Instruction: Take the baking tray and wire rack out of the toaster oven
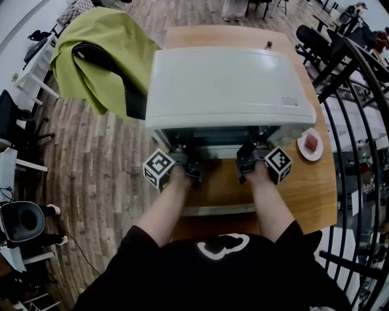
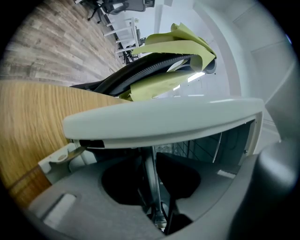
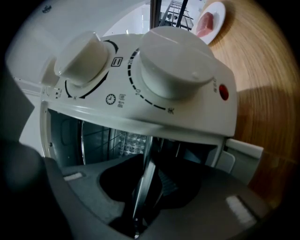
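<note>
Hand-held grippers point(image 1: 184, 155) point(image 1: 252, 153) level, tight on baking tray point(image 2: 152, 180)

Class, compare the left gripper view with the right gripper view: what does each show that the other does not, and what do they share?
Left gripper view only: a green cloth over a dark chair, and plank floor.
Right gripper view only: a small knob, a large dial, a red lamp, and a plate holding a pink piece.
Both: the white toaster oven, its open mouth, the wooden table, and a thin metal rim, apparently the baking tray, clamped edge-on by the left claw in one, the right claw in the other.
</note>
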`<action>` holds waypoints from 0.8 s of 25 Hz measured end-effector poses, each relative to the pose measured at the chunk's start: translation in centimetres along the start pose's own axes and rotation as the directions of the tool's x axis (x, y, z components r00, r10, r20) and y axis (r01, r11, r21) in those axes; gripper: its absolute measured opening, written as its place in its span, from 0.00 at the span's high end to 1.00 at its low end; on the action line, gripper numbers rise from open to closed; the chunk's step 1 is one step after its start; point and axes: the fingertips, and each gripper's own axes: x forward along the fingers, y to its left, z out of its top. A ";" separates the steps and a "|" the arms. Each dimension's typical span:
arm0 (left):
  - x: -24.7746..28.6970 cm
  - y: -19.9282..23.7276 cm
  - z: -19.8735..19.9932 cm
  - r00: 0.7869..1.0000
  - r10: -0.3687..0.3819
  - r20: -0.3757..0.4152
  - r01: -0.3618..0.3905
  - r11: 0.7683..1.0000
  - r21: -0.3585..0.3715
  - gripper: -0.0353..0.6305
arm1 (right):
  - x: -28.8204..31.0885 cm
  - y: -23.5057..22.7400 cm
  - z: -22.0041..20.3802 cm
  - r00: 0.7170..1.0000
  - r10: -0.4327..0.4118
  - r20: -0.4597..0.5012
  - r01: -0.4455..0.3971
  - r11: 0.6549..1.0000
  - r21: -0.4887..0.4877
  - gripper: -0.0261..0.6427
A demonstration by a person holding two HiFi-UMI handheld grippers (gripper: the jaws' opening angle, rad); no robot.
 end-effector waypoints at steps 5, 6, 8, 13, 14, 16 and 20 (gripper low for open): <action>0.0 -0.2 -0.1 1.000 -0.005 -0.012 0.005 1.000 0.013 0.80 | -0.2 0.1 0.1 1.000 0.015 0.004 -0.015 1.000 0.014 0.82; 0.0 -0.2 -0.2 1.000 -0.006 -0.016 0.006 1.000 0.017 0.80 | -0.2 0.0 0.1 1.000 0.019 0.004 -0.019 1.000 0.017 0.82; 0.0 -0.1 -0.2 1.000 -0.005 -0.024 0.006 1.000 0.020 0.80 | -0.3 -0.2 0.1 1.000 0.026 0.001 -0.026 0.999 0.020 0.82; -0.6 -0.1 -0.4 1.000 -0.012 -0.027 0.012 1.000 0.010 0.80 | -1.0 -0.2 -0.1 0.999 0.034 -0.005 -0.034 0.999 0.034 0.82; -0.8 -0.2 -0.5 1.000 -0.012 -0.028 0.012 1.000 0.010 0.80 | -1.2 -0.2 -0.2 0.999 0.039 -0.004 -0.038 0.999 0.037 0.82; -1.2 -0.2 -0.8 0.999 -0.008 -0.032 0.008 1.000 0.011 0.80 | -1.7 -0.3 -0.3 0.999 0.042 -0.003 -0.042 0.998 0.041 0.82; -2.2 -0.1 -1.2 0.999 -0.002 -0.032 0.002 1.000 0.007 0.80 | -2.7 -0.4 -0.5 0.999 0.038 -0.003 -0.038 0.998 0.053 0.82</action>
